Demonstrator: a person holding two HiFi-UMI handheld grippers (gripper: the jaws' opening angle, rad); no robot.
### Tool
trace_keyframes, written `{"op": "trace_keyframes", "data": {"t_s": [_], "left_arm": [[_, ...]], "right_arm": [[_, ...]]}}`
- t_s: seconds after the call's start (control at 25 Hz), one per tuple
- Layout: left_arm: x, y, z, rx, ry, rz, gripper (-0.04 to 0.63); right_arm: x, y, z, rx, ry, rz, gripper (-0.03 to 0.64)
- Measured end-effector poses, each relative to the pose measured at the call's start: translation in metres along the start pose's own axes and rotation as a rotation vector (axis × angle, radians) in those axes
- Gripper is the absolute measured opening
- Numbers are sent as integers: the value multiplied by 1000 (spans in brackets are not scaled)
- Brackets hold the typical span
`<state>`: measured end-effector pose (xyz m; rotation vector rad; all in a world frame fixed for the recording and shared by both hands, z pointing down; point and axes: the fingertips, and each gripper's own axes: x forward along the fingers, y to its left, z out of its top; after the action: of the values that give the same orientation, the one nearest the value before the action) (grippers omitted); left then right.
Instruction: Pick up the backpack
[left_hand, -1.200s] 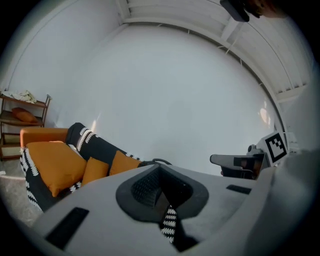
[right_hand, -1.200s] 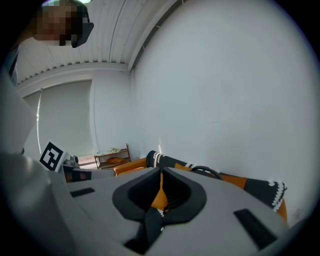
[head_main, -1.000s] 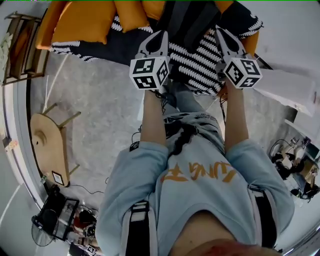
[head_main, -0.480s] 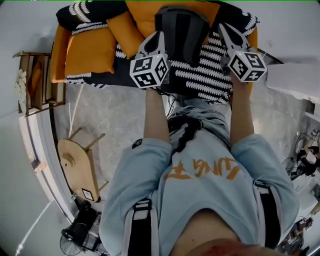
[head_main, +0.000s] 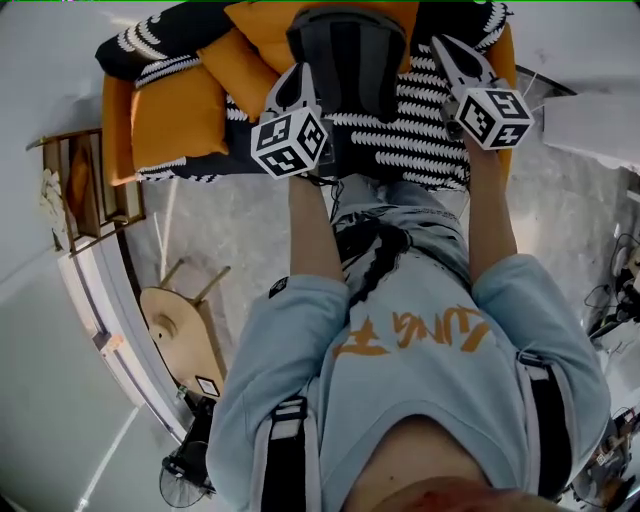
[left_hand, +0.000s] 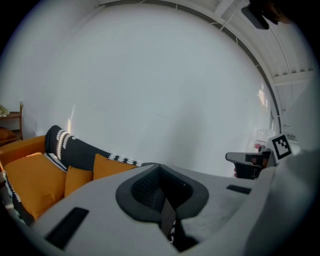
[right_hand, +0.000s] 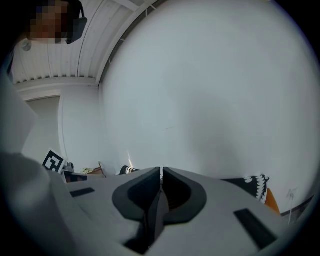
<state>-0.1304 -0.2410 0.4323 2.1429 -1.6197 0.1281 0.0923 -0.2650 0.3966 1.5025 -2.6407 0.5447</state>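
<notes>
The backpack (head_main: 348, 55), dark grey to black, sits at the top centre of the head view. It rests on an orange sofa (head_main: 118, 135) that is partly covered by a black-and-white striped blanket (head_main: 420, 140). An orange cushion (head_main: 235, 65) lies just left of it.

The left gripper (head_main: 303, 78) points up the frame, with its tip close beside the backpack's left edge; whether it touches cannot be told. The right gripper (head_main: 445, 52) points up at the backpack's right side, over the blanket, a little apart from it. The backpack lies between the two.

In the left gripper view the jaws of that gripper (left_hand: 160, 169) are pressed together with nothing between them. Beyond them are a white wall (left_hand: 150, 75), the sofa's orange cushions and the blanket at the lower left, and the other gripper's marker cube at the right edge. In the right gripper view the jaws of that gripper (right_hand: 161, 172) also meet with nothing between them, in front of the same pale wall. The backpack shows in neither gripper view.

The person's light blue shirt (head_main: 400, 380) fills the lower half of the head view. A wooden shelf (head_main: 85, 190) stands at the left edge and a wooden stool (head_main: 180, 335) at the lower left, on the grey floor (head_main: 230, 230).
</notes>
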Motion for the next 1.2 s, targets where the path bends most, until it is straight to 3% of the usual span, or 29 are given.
{"op": "trace_keyframes", "data": {"t_s": [0.12,0.32,0.92,1.12,1.2], "left_arm": [[8,17,-9,-9,18,47,21],[22,40,-27,-38,68,56,21],[74,83,-54,-27,215,-22,21],[93,92,-73,-36,262,-43,21],[99,93,-79,-24,290,-61,21]], "right_arm": [[11,-6,-15,-11,36,0,32],[25,-12,-47,24,98,-19,32],[60,-18,-101,106,204,-120,32],[60,-24,-116,169,163,-99,34],[61,-26,-125,143,195,-111,34]]}}
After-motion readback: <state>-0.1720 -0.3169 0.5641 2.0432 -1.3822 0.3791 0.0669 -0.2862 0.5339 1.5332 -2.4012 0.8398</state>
